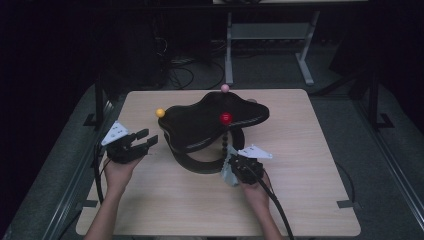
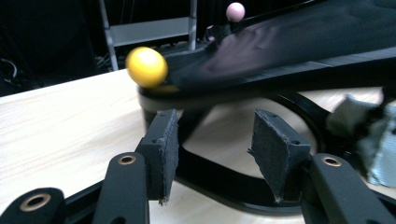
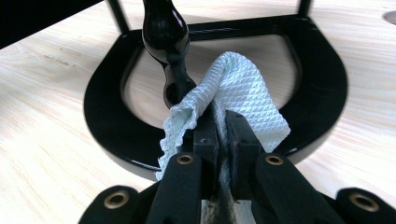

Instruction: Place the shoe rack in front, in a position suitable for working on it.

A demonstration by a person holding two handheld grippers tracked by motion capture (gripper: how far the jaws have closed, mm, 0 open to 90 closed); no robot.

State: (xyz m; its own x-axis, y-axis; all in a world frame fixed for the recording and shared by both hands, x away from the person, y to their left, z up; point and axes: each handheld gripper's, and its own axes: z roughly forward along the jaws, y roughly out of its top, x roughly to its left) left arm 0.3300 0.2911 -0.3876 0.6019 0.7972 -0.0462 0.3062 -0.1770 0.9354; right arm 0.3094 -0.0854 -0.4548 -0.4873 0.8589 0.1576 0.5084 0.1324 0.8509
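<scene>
A black stand rests on the wooden table (image 1: 300, 190), with a ring base (image 1: 200, 166) and a curved black top plate (image 1: 200, 122). A yellow ball (image 1: 160, 112) sits at the plate's left tip, a pink ball (image 1: 225, 88) at its far tip, and a red ball (image 1: 226, 118) on top. My left gripper (image 1: 145, 139) is open just left of the stand, nothing between its pads (image 2: 163, 149). My right gripper (image 1: 231, 167) is shut on a white waffle-weave cloth (image 3: 243, 88). The cloth touches the turned black post (image 3: 166, 32) above the ring base (image 3: 327, 84).
The yellow ball (image 2: 146, 66) and pink ball (image 2: 235, 11) show past the left gripper's jaws. Beyond the table's far edge stand a grey metal frame (image 1: 270, 35) and loose cables on the dark floor. Bare tabletop lies in front of both hands.
</scene>
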